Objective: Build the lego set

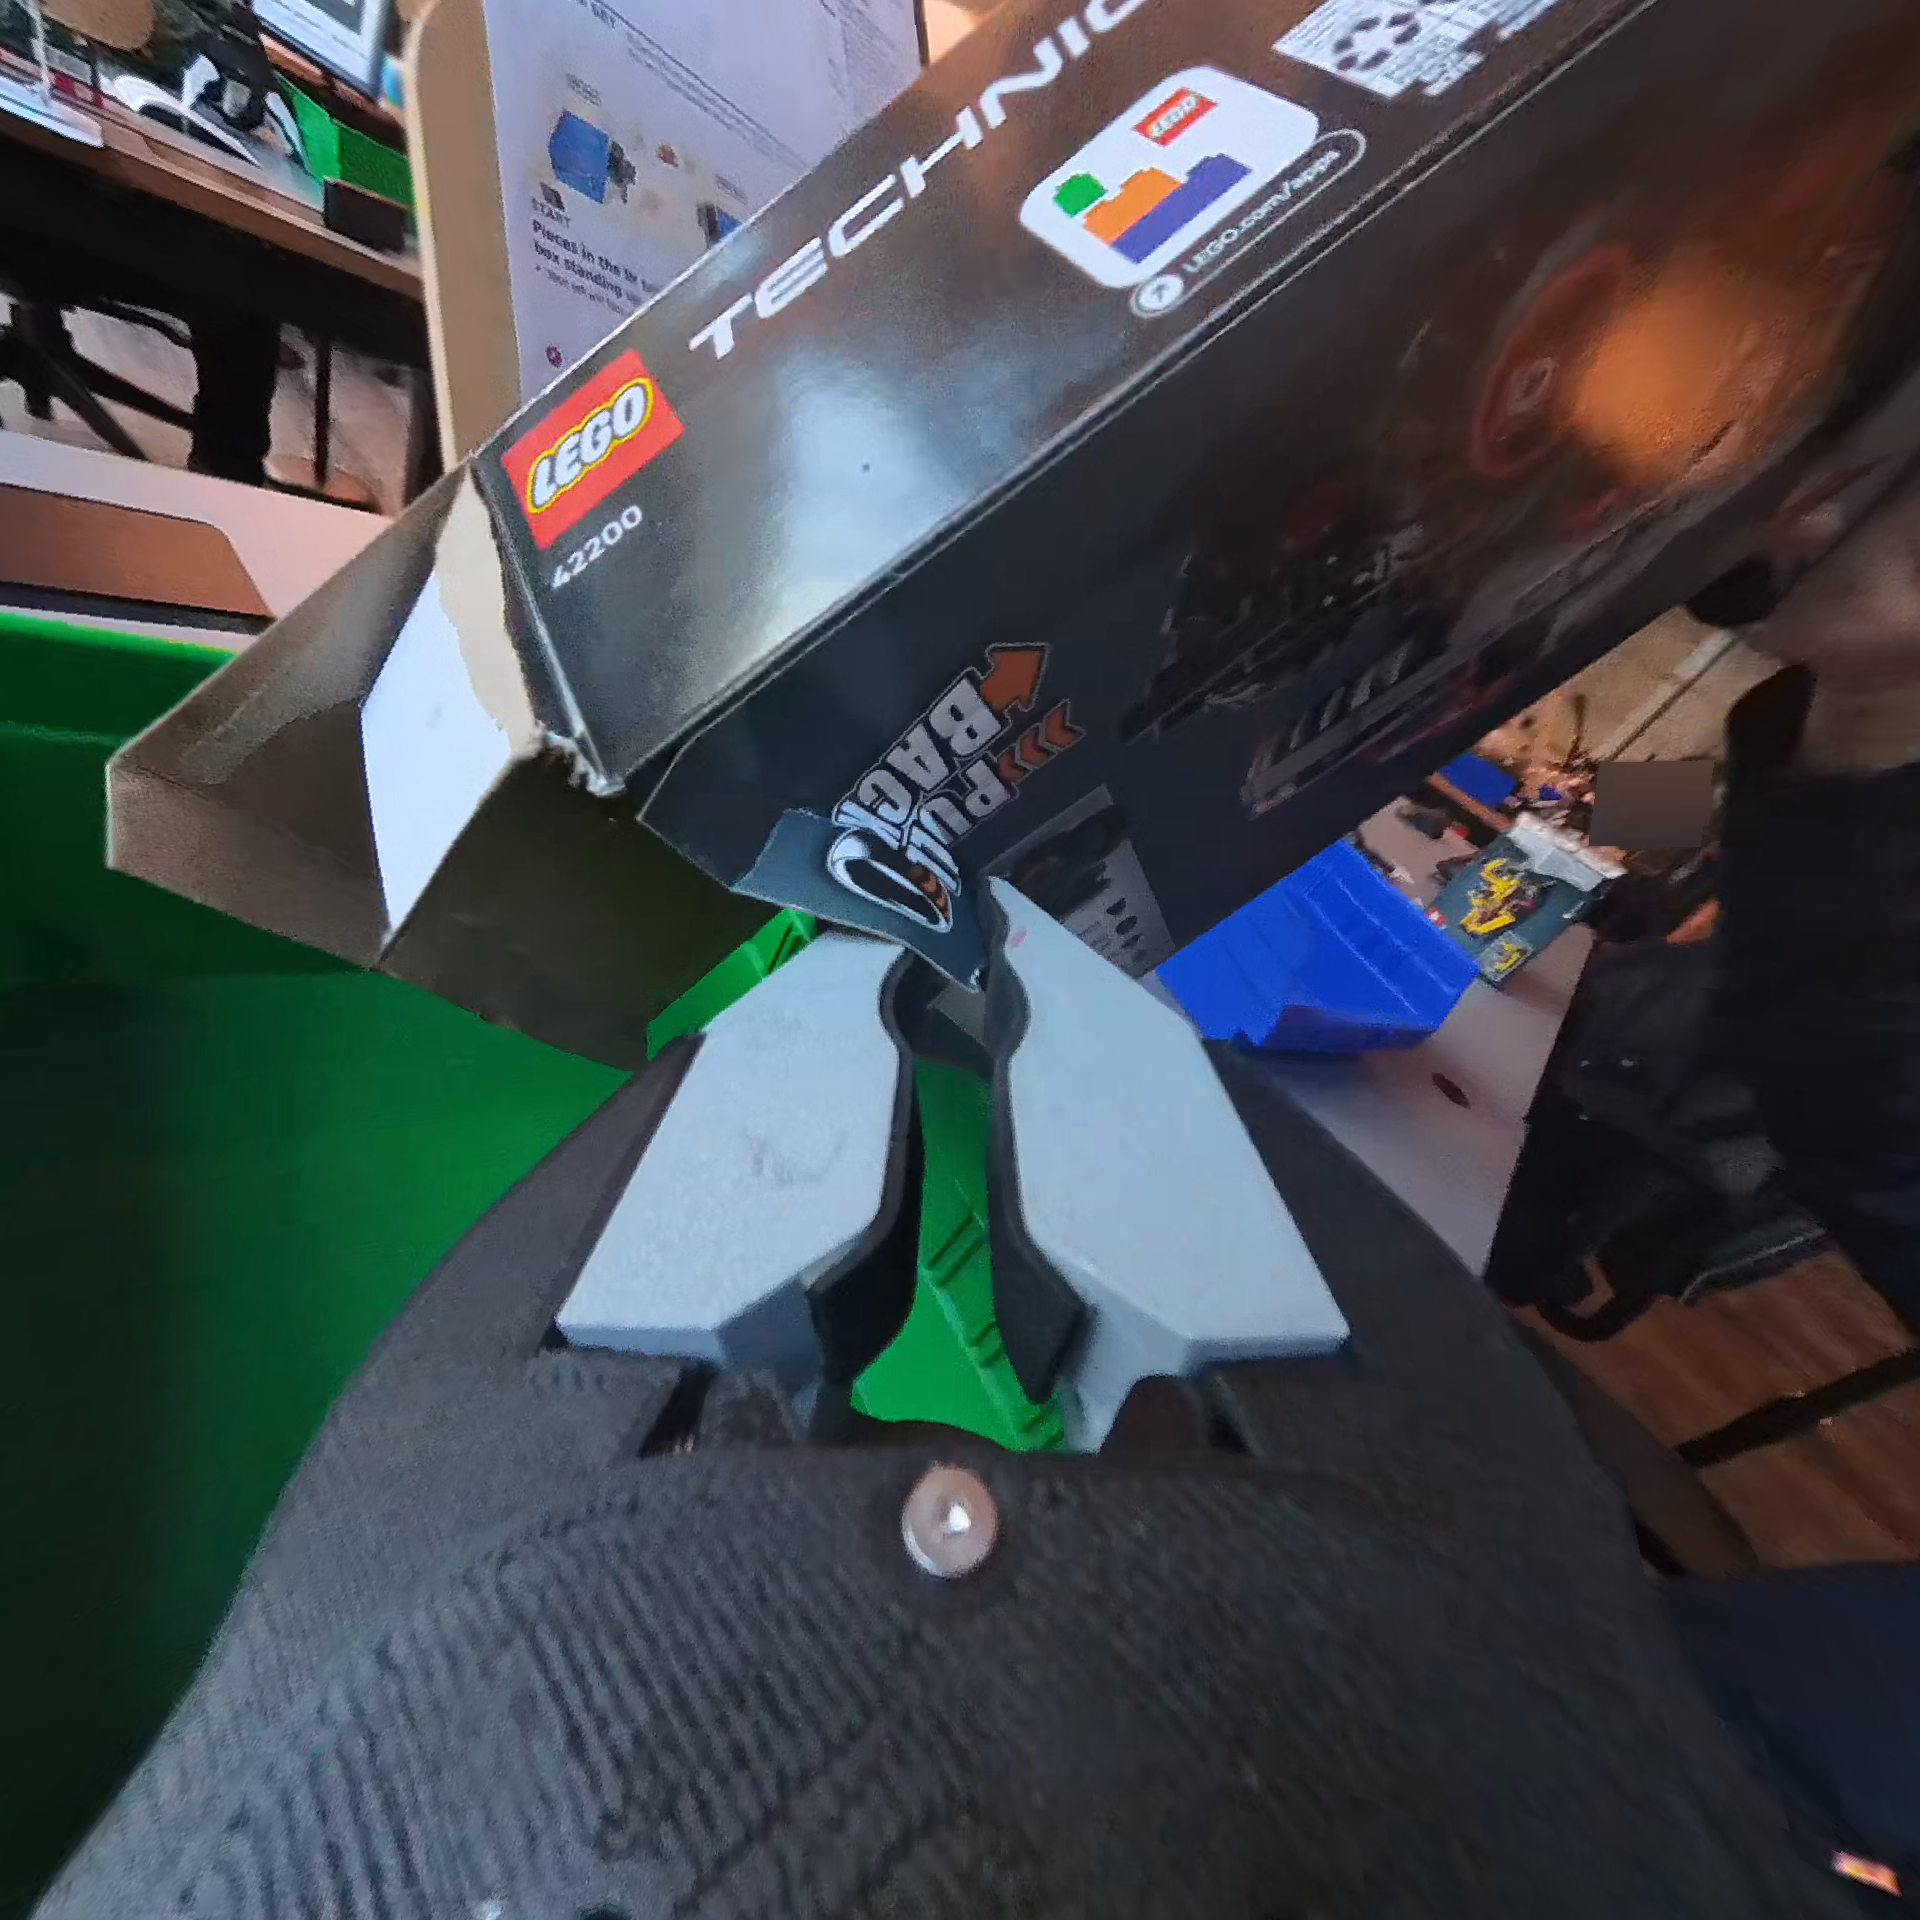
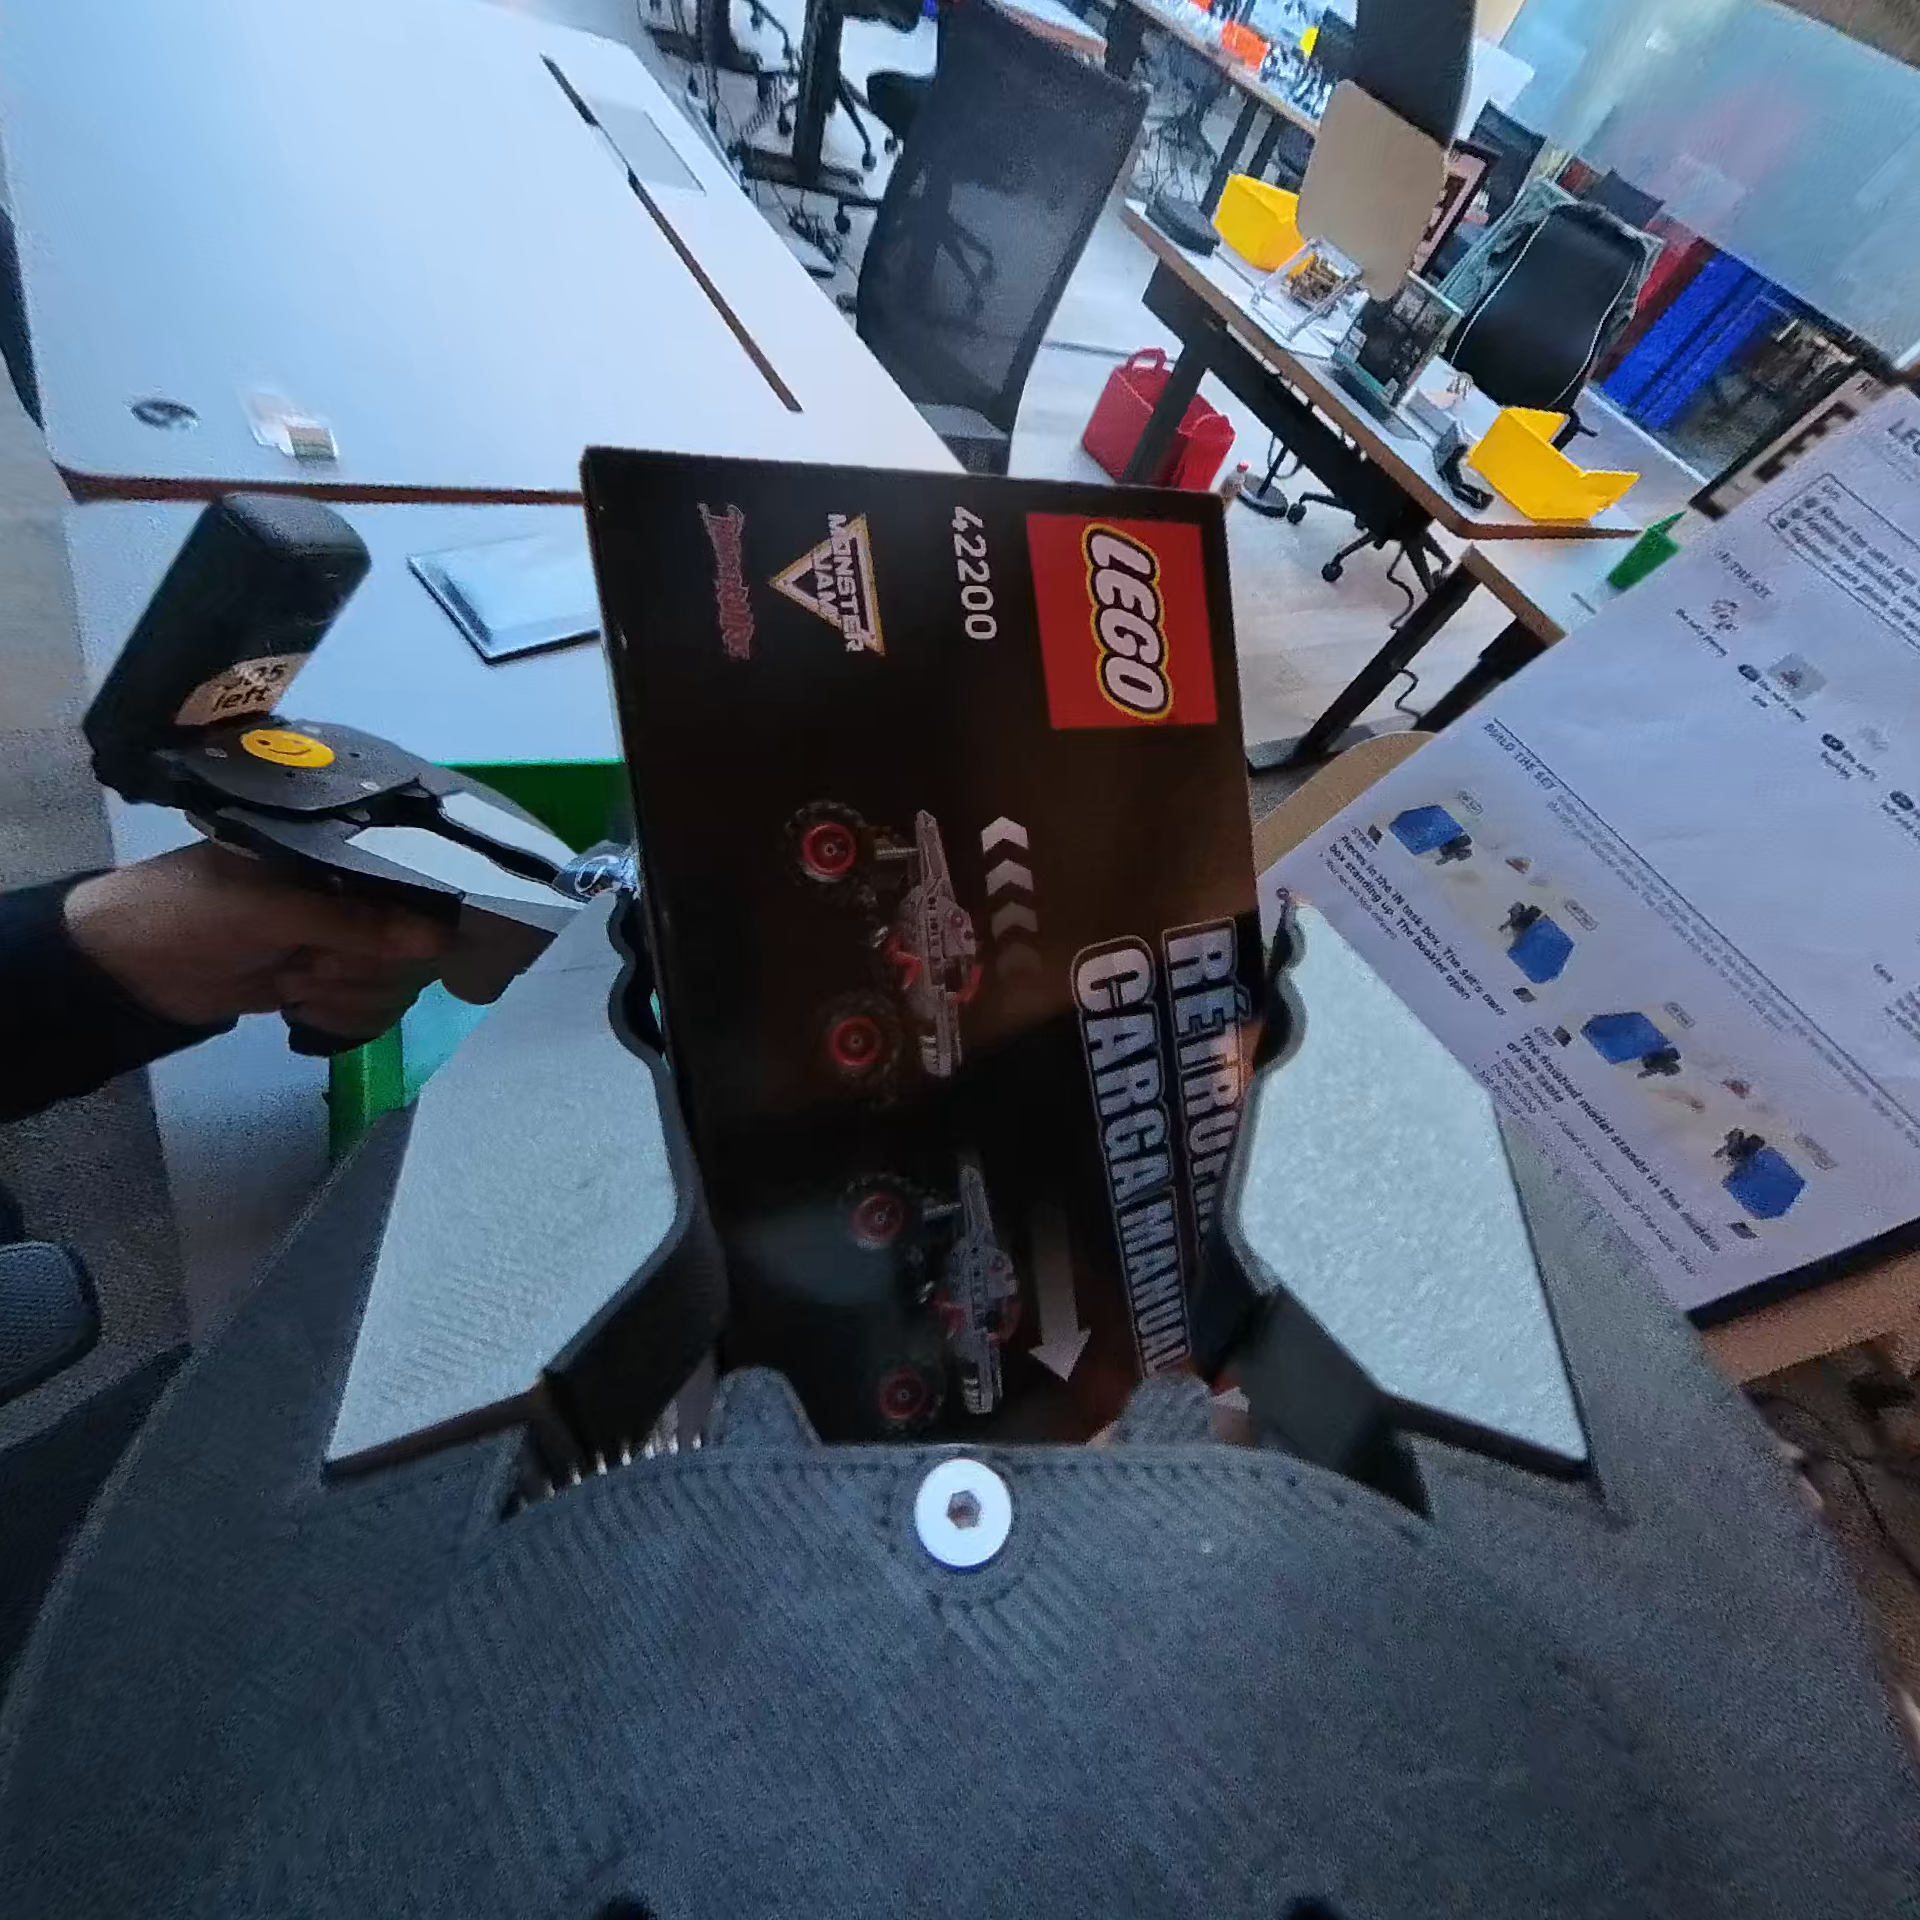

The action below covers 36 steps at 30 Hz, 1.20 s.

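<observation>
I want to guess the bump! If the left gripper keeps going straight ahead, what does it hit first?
Probably the black Lego box: the left gripper already pinches a torn flap at its lower edge.

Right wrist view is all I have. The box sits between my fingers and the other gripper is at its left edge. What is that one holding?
Observer: The left gripper is shut on a torn tab at the lower corner of the box, not on the panel itself.
Operator: Is that end of the box open?
Observer: Yes. The end flap is folded outward, with bare cardboard showing on its inner side.
</observation>
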{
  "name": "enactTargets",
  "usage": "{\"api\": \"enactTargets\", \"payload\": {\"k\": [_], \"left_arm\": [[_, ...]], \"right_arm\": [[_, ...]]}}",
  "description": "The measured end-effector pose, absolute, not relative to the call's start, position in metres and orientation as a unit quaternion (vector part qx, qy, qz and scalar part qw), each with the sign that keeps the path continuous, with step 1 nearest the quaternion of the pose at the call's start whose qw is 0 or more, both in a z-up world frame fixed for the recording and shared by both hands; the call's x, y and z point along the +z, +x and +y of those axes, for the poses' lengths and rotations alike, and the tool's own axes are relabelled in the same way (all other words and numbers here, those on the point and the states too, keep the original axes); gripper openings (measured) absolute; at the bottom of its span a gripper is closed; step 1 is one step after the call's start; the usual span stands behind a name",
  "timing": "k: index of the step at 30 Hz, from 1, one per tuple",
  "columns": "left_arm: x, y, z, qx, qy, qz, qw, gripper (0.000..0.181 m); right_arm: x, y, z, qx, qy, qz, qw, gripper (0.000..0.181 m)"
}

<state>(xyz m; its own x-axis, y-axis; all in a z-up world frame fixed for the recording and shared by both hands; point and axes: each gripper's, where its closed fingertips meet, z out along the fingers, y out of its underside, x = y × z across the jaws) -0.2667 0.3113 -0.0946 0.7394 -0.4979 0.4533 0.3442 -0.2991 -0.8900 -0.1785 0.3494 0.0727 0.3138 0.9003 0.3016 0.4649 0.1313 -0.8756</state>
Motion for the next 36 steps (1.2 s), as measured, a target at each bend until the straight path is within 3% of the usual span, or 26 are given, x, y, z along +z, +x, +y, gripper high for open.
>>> {"api": "enactTargets", "payload": {"k": [11,24,36], "left_arm": [[-0.112,-0.286,0.323,-0.391,-0.715,0.027,0.580,0.003],[-0.131,-0.309,0.324,-0.381,-0.746,-0.017,0.546,0.001],[-0.125,-0.304,0.319,-0.371,-0.741,0.016,0.559,0.001]], "right_arm": [[0.078,-0.243,0.350,0.103,-0.636,-0.614,0.457,0.115],[0.054,-0.265,0.368,0.110,-0.661,-0.624,0.403,0.116],[0.069,-0.272,0.346,0.108,-0.589,-0.660,0.453,0.116]]}}
